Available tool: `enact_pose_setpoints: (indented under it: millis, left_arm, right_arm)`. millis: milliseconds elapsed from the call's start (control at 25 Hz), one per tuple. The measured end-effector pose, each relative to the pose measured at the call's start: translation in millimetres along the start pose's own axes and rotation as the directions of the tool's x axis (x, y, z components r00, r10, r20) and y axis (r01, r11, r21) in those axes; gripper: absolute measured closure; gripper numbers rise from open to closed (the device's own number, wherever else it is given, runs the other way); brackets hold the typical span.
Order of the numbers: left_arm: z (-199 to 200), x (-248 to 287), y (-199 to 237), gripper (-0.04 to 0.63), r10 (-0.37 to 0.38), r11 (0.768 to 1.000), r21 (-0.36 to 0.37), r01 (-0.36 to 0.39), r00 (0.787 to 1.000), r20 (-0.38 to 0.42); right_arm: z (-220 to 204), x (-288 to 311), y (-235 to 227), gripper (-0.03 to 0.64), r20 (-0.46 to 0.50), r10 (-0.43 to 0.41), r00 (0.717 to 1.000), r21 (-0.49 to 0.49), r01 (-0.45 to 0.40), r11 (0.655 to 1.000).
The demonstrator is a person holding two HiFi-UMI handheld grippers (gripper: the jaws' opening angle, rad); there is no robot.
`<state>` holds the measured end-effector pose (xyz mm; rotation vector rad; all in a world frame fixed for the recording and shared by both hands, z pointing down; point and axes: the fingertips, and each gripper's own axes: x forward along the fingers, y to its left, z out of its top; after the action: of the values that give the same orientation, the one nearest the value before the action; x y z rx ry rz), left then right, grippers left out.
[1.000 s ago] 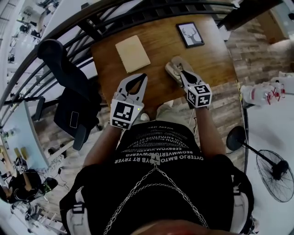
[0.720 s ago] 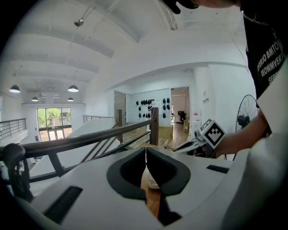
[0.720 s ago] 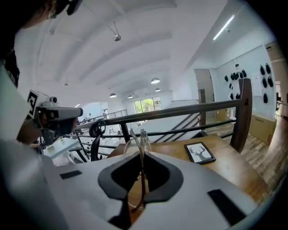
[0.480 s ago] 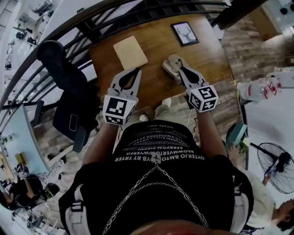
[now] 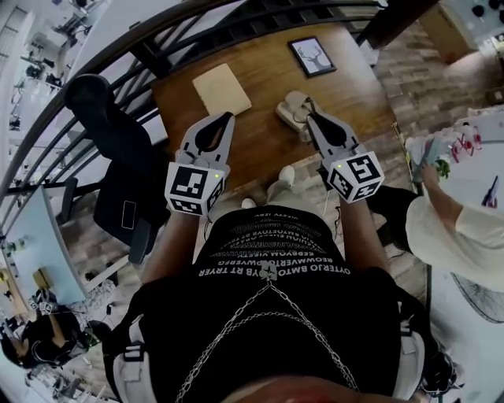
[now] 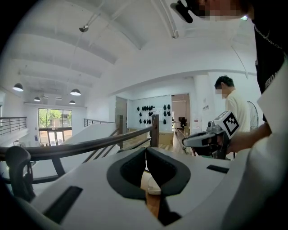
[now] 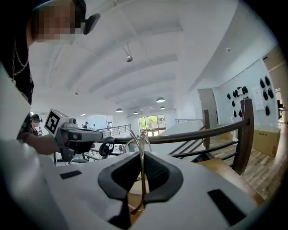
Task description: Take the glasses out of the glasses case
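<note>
The pale glasses case [image 5: 292, 110] lies open on the wooden table [image 5: 260, 75], right of centre. My right gripper [image 5: 312, 118] hangs above the case's near side, shut on the thin wire-framed glasses [image 7: 141, 148]. The frame stands upright between the jaws and rises above their tips. In the head view the glasses are too fine to make out. My left gripper [image 5: 227, 118] is held over the table's front, left of the case, shut with nothing in it. Each gripper shows in the other's view: the right gripper [image 6: 191, 140] and the left gripper [image 7: 98, 134].
A beige pad [image 5: 222, 88] lies at the table's back left and a framed deer picture [image 5: 317, 57] at its back right. A dark railing [image 5: 236, 24] runs behind the table. A black chair [image 5: 110, 157] stands to the left. A person [image 5: 453, 228] bends over at the right.
Both grippers have risen, the right one more, carrying the glasses up from the case. A person has come into view at the right where a fan stood.
</note>
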<state>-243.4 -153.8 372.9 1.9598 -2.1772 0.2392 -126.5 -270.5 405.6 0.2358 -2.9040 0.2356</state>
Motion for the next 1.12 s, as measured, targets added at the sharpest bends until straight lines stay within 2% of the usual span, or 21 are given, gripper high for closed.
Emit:
enact_pose_setpoints:
  millis: [160,400,560,1120]
  left_arm:
    - [12,0,-7,0.566,-0.021,1.0,0.005,0.021,1.0,0.018]
    - [23,-2,-14,0.566,-0.048,0.999,0.013,0.047,0.998,0.044]
    - [28,-2,-20,0.566,-0.058,0.998,0.017,0.057,0.997,0.055]
    - [9,9,-48,0.566,-0.142,0.99,0.002,0.142,0.99,0.018]
  right_arm:
    - [23,-12,6,0.586,0.045,0.002,0.999,-0.009,-0.001,1.0]
    - [46,-31,13,0.586,0.125,0.02,0.992,0.033,-0.024,0.999]
    - [51,-40,15,0.586,0.128,0.006,0.992,0.009,-0.008,1.0]
    - [35,-68,11,0.586,0.116,-0.057,0.992,0.068,0.049,0.996]
